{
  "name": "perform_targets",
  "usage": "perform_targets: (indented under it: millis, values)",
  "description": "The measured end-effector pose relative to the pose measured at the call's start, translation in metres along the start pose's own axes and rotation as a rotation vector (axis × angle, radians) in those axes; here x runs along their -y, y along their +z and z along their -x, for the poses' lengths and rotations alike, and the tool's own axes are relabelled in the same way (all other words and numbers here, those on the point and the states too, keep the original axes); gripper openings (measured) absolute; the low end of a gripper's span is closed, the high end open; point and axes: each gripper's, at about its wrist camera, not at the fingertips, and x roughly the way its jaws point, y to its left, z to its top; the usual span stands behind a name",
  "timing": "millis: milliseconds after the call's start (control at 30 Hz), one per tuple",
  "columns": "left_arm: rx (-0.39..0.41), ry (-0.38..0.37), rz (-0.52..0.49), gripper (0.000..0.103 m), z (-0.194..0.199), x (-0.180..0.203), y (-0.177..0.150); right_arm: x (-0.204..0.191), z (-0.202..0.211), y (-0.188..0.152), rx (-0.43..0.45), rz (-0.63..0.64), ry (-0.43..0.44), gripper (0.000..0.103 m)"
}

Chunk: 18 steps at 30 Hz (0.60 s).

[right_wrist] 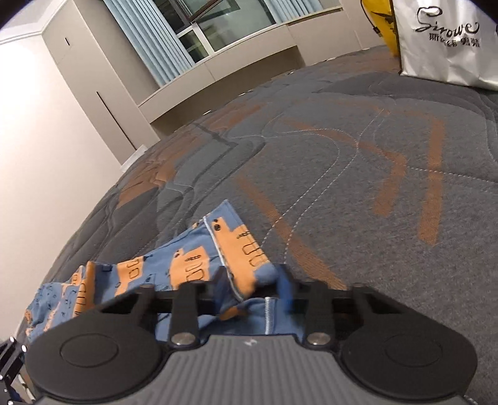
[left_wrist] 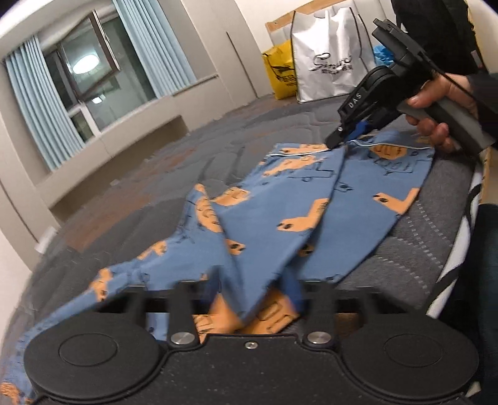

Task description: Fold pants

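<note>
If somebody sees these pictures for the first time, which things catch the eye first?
First the blue pants with orange prints, spread over the grey quilted mattress. Then the two black tools: the left hand-held gripper bites one end of the fabric and the right hand-held gripper pinches the white-piped edge. Behind, a white shopping bag stands beside a yellow bag.

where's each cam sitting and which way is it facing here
Left wrist: on the left gripper, looking along the pants on the mattress toward the right gripper, the hand holding it, and a white bag; its fingers pinch fabric.
Right wrist: on the right gripper, looking across the mattress toward the window; fingers on the piped hem.
Shared: pants, mattress, white bag, window.
</note>
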Motion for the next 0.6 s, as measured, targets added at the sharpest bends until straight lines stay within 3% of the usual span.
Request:
perform_targets:
  millis: [67,100,333,467,600]
  values:
    - [-0.005,0.001,0.017,0.003,-0.002,-0.001,0.002,0.0,0.003,0.001,0.019,-0.01,0.028,0.016]
    - [-0.001,-0.001,0.028,0.001,-0.002,-0.002,0.002,-0.001,0.007,0.003,0.036,-0.006,0.038,0.016]
    - [0.061,-0.004,0.021,0.0,0.017,-0.009,0.009,-0.024,0.074,0.008,0.206,0.104,0.075,0.015]
    - [0.05,-0.037,-0.029,0.0,0.021,0.0,0.003,-0.021,0.119,-0.021,0.254,0.123,0.051,0.015]
    - [0.013,-0.053,-0.058,0.0,0.017,0.01,-0.01,-0.011,0.142,-0.07,0.255,0.057,0.018,0.015]
